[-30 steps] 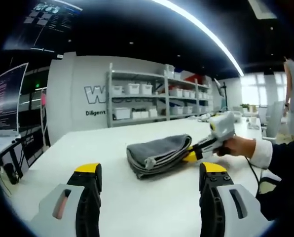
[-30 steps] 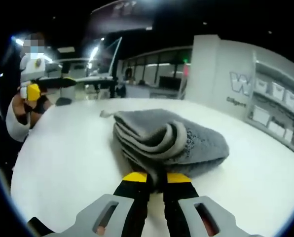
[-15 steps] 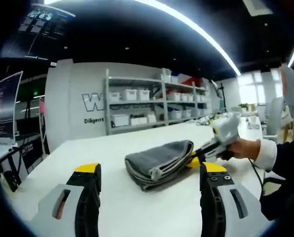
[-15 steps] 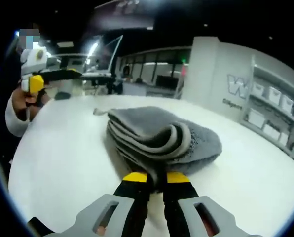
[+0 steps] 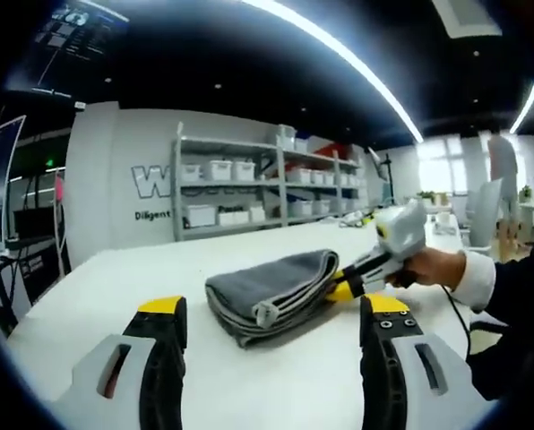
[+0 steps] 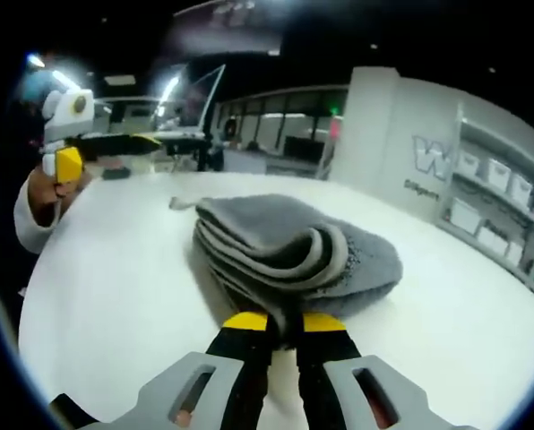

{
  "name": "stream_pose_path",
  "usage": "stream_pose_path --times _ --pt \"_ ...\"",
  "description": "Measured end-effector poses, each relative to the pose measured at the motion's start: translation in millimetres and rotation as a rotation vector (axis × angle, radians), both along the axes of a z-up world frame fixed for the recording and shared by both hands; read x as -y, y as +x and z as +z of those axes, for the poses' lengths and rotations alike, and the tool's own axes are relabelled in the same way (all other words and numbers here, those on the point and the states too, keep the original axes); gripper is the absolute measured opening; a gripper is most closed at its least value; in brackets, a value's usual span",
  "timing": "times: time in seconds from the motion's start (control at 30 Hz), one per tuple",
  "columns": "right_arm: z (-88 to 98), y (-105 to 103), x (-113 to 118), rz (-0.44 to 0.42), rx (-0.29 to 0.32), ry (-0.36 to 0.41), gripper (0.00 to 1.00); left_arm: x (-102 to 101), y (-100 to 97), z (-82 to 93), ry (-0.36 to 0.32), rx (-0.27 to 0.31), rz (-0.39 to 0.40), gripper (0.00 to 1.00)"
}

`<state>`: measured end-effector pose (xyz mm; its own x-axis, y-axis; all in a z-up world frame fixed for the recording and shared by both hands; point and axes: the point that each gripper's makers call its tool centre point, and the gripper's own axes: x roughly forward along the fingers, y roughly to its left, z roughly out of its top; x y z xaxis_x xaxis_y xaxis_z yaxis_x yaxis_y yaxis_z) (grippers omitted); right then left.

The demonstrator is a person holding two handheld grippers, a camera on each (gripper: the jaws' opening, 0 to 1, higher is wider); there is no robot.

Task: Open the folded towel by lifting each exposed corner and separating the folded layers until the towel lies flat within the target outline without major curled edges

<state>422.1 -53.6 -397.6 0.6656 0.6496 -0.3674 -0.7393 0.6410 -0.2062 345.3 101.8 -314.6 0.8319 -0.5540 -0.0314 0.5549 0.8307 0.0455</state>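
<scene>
Resting on the white table [image 6: 115, 296], the folded grey towel [image 6: 294, 251] lies in a stack of several layers, their rounded fold edges facing the right gripper view.

Right gripper [image 6: 283, 324]: the two yellow-tipped jaws stand close together, pinching the near edge of the towel between them. A small tag [image 6: 176, 203] sticks out at the towel's far corner. In the left gripper view, the same gripper [image 5: 343, 288] enters from the right, held by a hand [image 5: 428, 266] with a white cuff, and its tips meet the right-hand edge of the towel [image 5: 271, 291].

Left gripper [image 5: 271, 313]: the jaws stand wide apart, with nothing between them, above the table [image 5: 294, 385] on the near side of the towel and not touching it. In the right gripper view, this gripper [image 6: 142, 140] appears at far left, held level above the table edge, well apart from the towel.

Background: grey shelves [image 5: 249, 188] holding white bins [image 5: 218, 170] stand against a white wall, with a long ceiling light [image 5: 339, 54] overhead.
</scene>
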Motion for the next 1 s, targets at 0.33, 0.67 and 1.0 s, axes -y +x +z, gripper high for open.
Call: stream_pose_path --times 0.33,0.67,1.0 --pt "0.6 -5 2 0.007 -0.004 -0.004 0.04 7 2.1 -14.7 -0.065 -0.092 -0.109 0.65" --pt "0.0 -12 3 0.020 0.010 -0.029 0.04 10 12.9 -24.5 -0.033 -0.119 -0.146 0.49" --pt "-1.6 -14 4 0.027 0.001 -0.021 0.04 11 19.1 -42.6 0.024 -0.146 -0.138 0.41"
